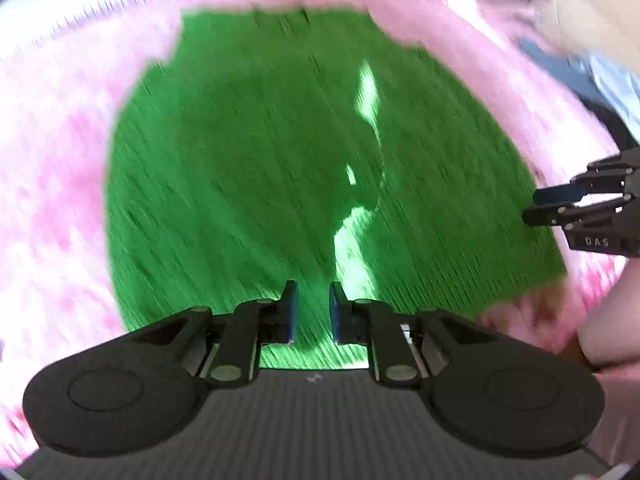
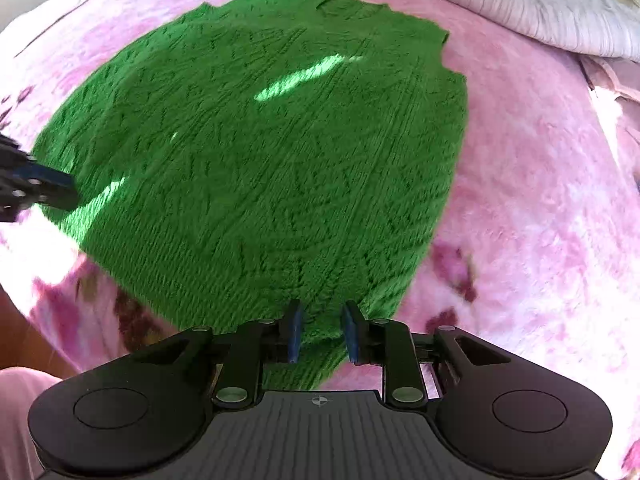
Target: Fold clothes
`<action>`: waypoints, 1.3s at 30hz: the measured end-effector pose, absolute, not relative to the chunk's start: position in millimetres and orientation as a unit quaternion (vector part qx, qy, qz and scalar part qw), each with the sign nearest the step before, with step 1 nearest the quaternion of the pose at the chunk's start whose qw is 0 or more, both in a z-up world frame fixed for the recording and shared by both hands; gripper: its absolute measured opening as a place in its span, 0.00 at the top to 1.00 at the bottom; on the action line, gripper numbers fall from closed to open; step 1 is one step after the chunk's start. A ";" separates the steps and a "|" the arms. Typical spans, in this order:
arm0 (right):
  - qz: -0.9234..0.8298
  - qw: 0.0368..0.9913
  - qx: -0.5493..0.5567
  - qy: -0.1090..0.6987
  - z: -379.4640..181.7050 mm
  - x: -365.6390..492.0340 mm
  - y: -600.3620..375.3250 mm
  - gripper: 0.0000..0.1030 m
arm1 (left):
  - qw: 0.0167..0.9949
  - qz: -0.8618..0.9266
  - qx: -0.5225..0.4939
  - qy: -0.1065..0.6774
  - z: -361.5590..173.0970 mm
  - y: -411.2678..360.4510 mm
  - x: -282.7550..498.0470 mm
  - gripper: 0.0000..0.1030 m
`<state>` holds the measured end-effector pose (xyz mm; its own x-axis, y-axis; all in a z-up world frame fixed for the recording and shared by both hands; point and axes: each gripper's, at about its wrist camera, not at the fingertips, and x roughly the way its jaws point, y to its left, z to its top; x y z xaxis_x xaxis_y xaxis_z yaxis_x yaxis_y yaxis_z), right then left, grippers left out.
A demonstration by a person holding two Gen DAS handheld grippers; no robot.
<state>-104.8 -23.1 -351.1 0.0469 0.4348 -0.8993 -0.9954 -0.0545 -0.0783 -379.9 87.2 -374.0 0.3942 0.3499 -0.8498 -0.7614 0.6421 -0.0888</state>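
Lying flat on a pink blanket, the green knit sweater has its sleeves out of sight. Left gripper and right gripper both stand parted and empty above its hem. Motion blur smears the left view; a grey fabric is cut off.

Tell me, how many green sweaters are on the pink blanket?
1. The green sweater lies spread flat in the middle of the pink blanket, just ahead of both grippers. No other green one shows.
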 end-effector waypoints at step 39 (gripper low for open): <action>0.535 0.612 0.083 0.577 -403.1 -24.2 -89.3 0.95 | 0.762 0.402 -0.481 0.162 -425.4 85.2 -523.2 0.96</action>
